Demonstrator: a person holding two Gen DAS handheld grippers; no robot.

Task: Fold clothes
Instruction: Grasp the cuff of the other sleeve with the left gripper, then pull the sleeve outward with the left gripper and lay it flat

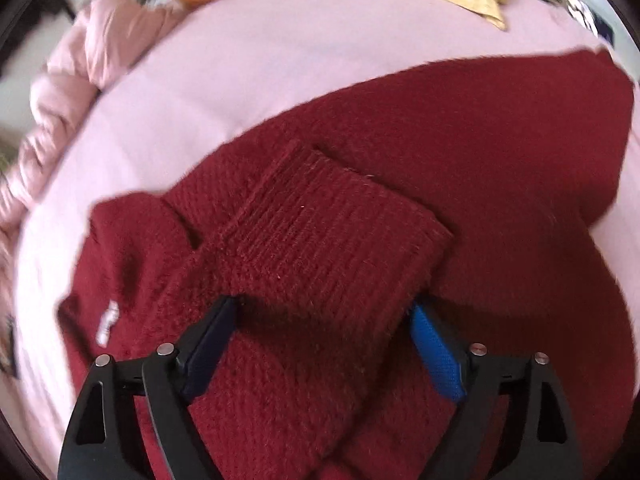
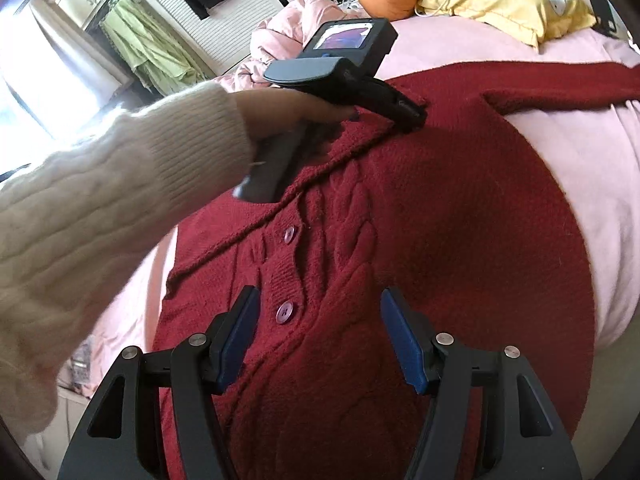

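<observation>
Already one sleeve cuff [image 1: 320, 232] lies folded across the red cardigan [image 2: 440, 220]; toward two o'clock another sleeve stays outstretched. Both claws, left gripper [image 1: 324, 320] and right gripper [image 2: 316, 312], gape wide, empty.

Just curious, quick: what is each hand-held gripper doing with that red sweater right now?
Left hand-held gripper: open, its jaws either side of the red sweater's sleeve cuff.
Right hand-held gripper: open, above the sweater's buttons.

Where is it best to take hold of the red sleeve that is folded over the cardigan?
Grip the sleeve at its ribbed cuff, coming from above. The cuff lies flat on the cardigan with its edges free, a firm, thick band for the left claw.
</observation>
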